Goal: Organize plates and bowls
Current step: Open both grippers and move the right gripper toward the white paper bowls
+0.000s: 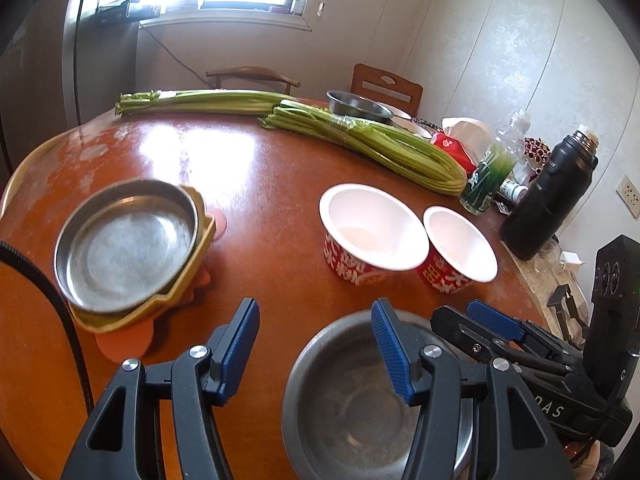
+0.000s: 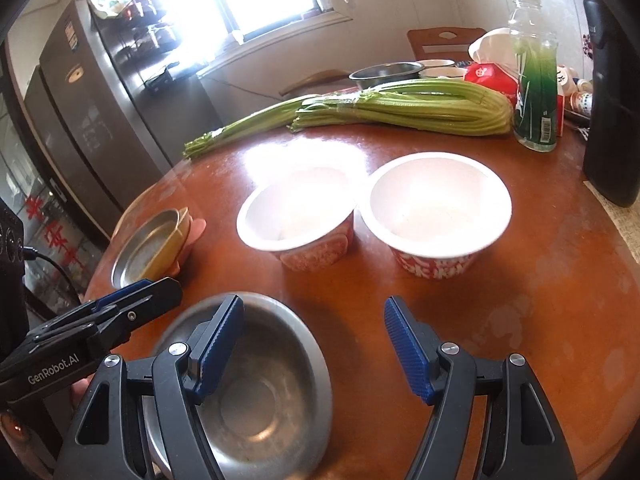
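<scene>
Directly under both pairs of tongs, at the near edge of the table [image 1: 260,184]: a steel bowl [image 1: 352,408], upright and empty. Left tongs [image 1: 316,348] released, jaws apart, nothing pinched, one blue pad hanging over the bowl's hollow and the other over bare wood. Right tongs [image 2: 314,350] likewise released and wider, one pad above the bowl's inside, the other clear of its rim; no contact to be made out from either view.

Judged by looks: thin, stiff, light, and slick on that polished top. Likely to skate or spin if nudged rather than gripped. Best taken at the rim, one pad inside the wall and one outside, squeezed firmly enough to stop it swinging. No fear of breakage, only of clatter.

Just ahead of the tongs, touching each other: two red-and-white paper bowls [image 1: 372,232], empty, probably featherweight and easily crushed. Better pinched gently at the rolled lip, or nested one in the other.

Off to the left of the left tongs: a shallow steel dish [image 1: 124,248] nested in a yellow dish [image 1: 160,304], with an orange plate [image 1: 124,344] showing beneath. Seemingly the stack to build on.

Farther out, well beyond the paper bowls: bundled celery [image 1: 380,144] across the table, and a black flask [image 1: 548,200] far right of both tongs.
</scene>
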Tool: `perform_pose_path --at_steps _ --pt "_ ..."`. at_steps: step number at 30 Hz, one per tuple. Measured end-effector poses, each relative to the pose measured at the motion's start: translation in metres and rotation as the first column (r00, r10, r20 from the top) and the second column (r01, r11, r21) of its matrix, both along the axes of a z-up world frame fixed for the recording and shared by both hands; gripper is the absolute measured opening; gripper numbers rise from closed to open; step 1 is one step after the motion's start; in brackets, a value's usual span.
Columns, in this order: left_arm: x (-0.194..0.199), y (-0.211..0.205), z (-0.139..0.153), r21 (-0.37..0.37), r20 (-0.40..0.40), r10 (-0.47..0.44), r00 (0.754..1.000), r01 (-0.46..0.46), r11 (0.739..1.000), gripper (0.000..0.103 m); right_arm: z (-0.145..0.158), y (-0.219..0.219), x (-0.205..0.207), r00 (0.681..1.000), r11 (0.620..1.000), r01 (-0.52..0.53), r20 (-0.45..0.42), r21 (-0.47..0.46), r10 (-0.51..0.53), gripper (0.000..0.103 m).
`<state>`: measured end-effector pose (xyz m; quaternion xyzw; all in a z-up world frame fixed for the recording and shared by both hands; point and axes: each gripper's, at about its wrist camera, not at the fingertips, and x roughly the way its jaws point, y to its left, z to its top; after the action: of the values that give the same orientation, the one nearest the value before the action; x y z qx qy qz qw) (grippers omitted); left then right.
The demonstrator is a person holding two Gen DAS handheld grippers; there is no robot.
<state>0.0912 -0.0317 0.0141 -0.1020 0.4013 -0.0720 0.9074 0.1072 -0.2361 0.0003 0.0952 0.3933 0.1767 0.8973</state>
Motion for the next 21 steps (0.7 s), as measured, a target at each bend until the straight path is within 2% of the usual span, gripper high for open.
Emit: perform_pose_path --at_steps 7,13,21 --pt "0.042 0.004 0.008 0.037 -0.023 -0.008 1.0 0.009 0.999 0.058 -0.001 0.007 0.035 0.997 0.999 0.011 -0.079 0.044 -0.008 0.075" --pt "0.087 0.004 0.004 0.028 -0.07 -0.027 0.997 0.029 0.999 0.058 -0.006 0.009 0.055 0.993 0.998 0.021 -0.113 0.06 -0.014 0.075" --pt "0.122 -0.012 -0.008 -0.007 -0.118 -0.102 0.988 0.101 0.995 0.058 -0.007 0.014 0.066 0.993 0.999 0.013 -0.119 0.052 -0.007 0.074"
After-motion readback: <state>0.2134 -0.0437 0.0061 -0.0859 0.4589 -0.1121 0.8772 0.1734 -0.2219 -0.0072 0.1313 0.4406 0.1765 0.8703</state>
